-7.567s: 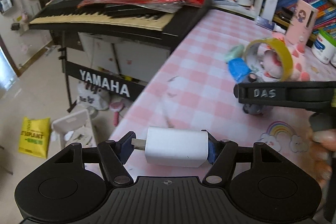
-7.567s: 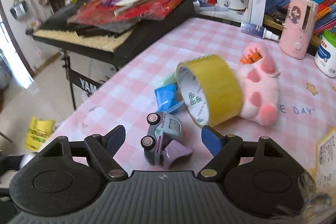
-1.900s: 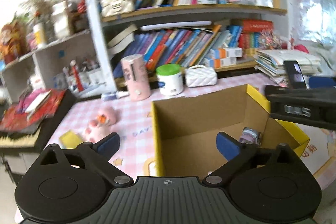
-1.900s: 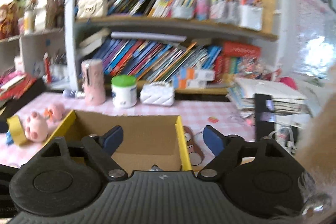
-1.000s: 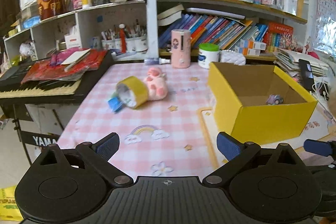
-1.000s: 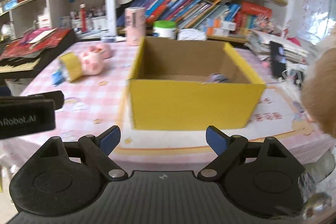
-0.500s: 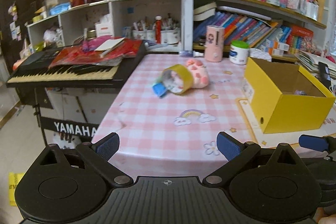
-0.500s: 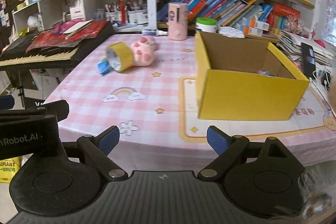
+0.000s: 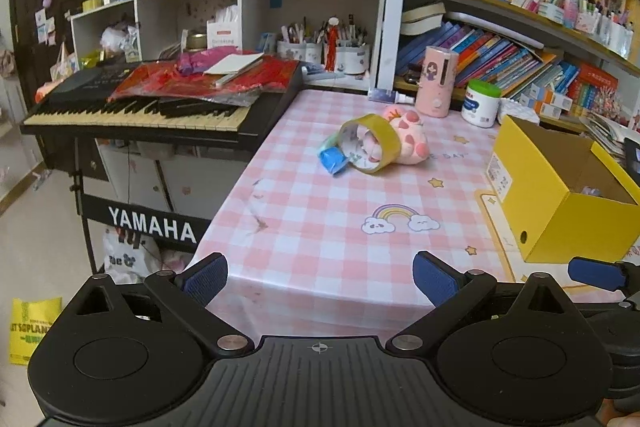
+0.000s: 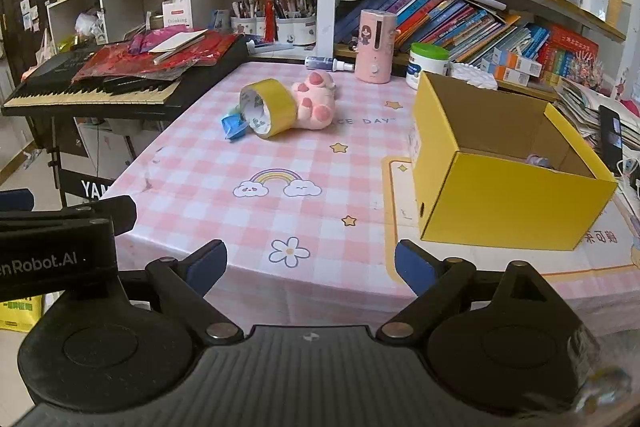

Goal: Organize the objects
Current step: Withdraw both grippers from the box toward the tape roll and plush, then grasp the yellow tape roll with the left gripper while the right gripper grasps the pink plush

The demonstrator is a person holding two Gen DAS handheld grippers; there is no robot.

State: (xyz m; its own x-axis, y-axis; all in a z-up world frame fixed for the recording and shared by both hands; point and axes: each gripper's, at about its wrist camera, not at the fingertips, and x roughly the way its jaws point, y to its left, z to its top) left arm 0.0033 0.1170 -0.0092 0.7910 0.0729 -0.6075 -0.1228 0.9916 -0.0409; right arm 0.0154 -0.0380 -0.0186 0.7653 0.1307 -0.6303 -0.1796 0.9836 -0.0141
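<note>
Pink gingham cloth over the worktop [image 10: 320, 187], printed with a rainbow, stars and a flower. Left tongs [image 9: 320, 277] apart, nothing between the blue pads; right tongs [image 10: 310, 263] likewise apart and empty. Both held off the near edge of the worktop, angled down toward it. Yellow cardboard box [image 10: 500, 195] open-topped on the right side, standing on a printed mat; one small toy car [image 10: 538, 159] just visible inside against the far wall, rest of the box floor hidden. Remaining loose cluster near the far left of the cloth: one roll of yellow tape [image 10: 269, 108] tipped on its edge, one pink plush paw [image 10: 316, 101] touching it on the right, one blue packet [image 10: 233, 126] touching it on the left, with a hint of something mint-green behind, too small to identify. Well apart from the box. Probable step in hand: reach for the cluster, one item per tongs. Best approach judged as right tongs to the plush across its narrow waist, soft and forgiving; left tongs to the tape, pinching one wall through the core rather than spanning the full width. Packet thin and flat, likely to slip, so better left for a separate low pass. Along the back: one pink cylinder [image 10: 378, 45], one green-lidded jar [image 10: 428, 65], one small spray bottle [image 10: 328, 63]. One Yamaha keyboard [image 9: 160, 107] at left.
</note>
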